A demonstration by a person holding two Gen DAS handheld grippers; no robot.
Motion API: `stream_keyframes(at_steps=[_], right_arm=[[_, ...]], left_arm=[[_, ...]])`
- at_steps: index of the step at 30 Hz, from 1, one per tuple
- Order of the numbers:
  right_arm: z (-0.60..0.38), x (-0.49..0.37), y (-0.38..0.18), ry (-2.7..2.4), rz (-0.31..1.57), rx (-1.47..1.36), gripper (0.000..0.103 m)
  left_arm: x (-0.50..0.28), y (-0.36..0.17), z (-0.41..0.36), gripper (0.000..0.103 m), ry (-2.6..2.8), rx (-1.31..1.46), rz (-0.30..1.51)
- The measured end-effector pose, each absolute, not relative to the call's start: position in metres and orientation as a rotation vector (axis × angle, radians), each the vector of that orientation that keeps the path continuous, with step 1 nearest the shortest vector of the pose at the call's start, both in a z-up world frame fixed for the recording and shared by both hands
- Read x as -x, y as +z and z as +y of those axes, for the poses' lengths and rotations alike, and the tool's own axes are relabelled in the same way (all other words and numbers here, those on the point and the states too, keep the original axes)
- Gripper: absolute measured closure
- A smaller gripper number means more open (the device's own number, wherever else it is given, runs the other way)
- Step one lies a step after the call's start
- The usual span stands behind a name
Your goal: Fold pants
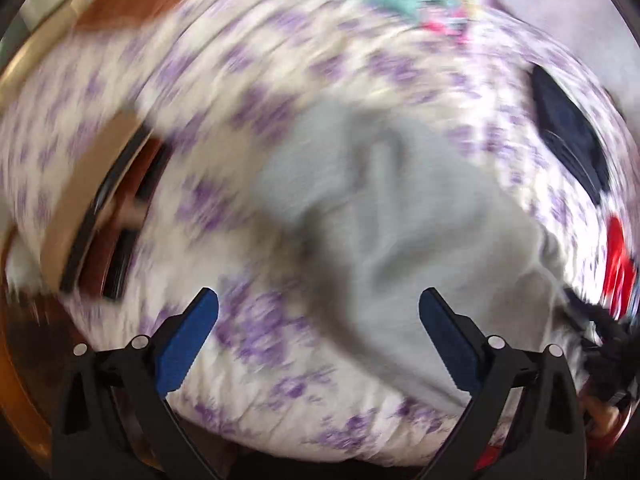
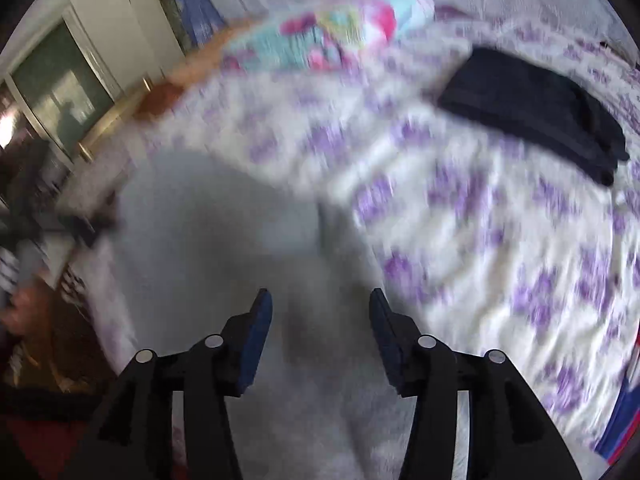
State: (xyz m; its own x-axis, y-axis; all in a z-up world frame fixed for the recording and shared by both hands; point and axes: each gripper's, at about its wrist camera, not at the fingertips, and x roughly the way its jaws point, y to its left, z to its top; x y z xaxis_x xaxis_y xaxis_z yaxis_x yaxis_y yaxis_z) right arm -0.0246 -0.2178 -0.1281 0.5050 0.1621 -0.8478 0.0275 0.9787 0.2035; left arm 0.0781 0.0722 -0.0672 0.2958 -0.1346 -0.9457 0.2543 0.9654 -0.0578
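Light grey pants (image 1: 400,216) lie rumpled on a bed with a white and purple flowered cover (image 1: 248,332). My left gripper (image 1: 318,300) is open above the cover, with the pants' near edge between its fingers, not held. In the right wrist view the same grey pants (image 2: 224,240) spread under my right gripper (image 2: 320,300), which is open just above the cloth. Both views are blurred by motion.
A folded dark navy garment (image 2: 536,108) lies on the cover at the far right, also in the left wrist view (image 1: 568,128). A teal and pink pillow (image 2: 320,36) sits at the head. The bed's left edge and wooden furniture (image 1: 116,216) are near.
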Motion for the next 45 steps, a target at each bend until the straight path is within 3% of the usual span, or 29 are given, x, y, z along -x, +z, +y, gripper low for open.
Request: stream_keyframes(at_steps=[5,10,15,17,21,24,26,28,30,32,35,40,45], right_arm=[[-0.229,0.059,-0.098,0.034,0.923,-0.25,0.052],[-0.293,0.172,-0.064,-0.176,0.752,-0.557,0.045],[-0.332,0.303,-0.076,-0.496,0.626,-0.888,0.046],[-0.335,0.329,-0.082,-0.573,0.584,-0.938,0.06],[-0.324,0.321,-0.083,-0.589,0.604,-0.802,0.071],[-0.32,0.289,-0.128,-0.66,0.88,-0.656,0.082],[-0.329,0.309,-0.147,-0.645,0.797,-0.794,0.101],[-0.334,0.324,-0.139,-0.639,0.767,-0.882,0.103],[-0.333,0.344,-0.12,-0.604,0.667,-0.944,0.093],[-0.331,0.365,-0.111,-0.6,0.628,-0.975,0.041],[-0.334,0.383,-0.12,-0.623,0.649,-1.045,0.039],[-0.354,0.398,-0.154,-0.605,0.458,-1.347,0.039],[-0.361,0.384,-0.165,-0.584,0.356,-1.436,0.039]], left_arm=[[-0.087,-0.126,0.022,0.004,-0.244,-0.406,1.338],[-0.101,-0.125,0.062,0.004,-0.271,-0.112,1.457],[-0.09,-0.09,0.057,0.005,-0.354,-0.152,1.343],[-0.082,-0.076,0.038,0.005,-0.414,-0.197,1.285],[-0.059,-0.071,-0.018,0.005,-0.486,-0.401,1.193],[-0.044,-0.102,-0.019,0.005,-0.407,-0.586,1.183],[-0.045,-0.129,-0.02,0.004,-0.363,-0.674,1.225],[-0.038,-0.123,-0.005,0.004,-0.379,-0.627,1.212],[-0.036,-0.111,0.005,0.005,-0.36,-0.6,1.23],[-0.032,-0.093,0.015,0.005,-0.392,-0.531,1.21],[-0.024,-0.072,0.02,0.005,-0.444,-0.467,1.165],[-0.026,-0.077,-0.015,0.005,-0.532,-0.448,1.193],[-0.01,-0.075,-0.045,0.005,-0.641,-0.477,1.171]])
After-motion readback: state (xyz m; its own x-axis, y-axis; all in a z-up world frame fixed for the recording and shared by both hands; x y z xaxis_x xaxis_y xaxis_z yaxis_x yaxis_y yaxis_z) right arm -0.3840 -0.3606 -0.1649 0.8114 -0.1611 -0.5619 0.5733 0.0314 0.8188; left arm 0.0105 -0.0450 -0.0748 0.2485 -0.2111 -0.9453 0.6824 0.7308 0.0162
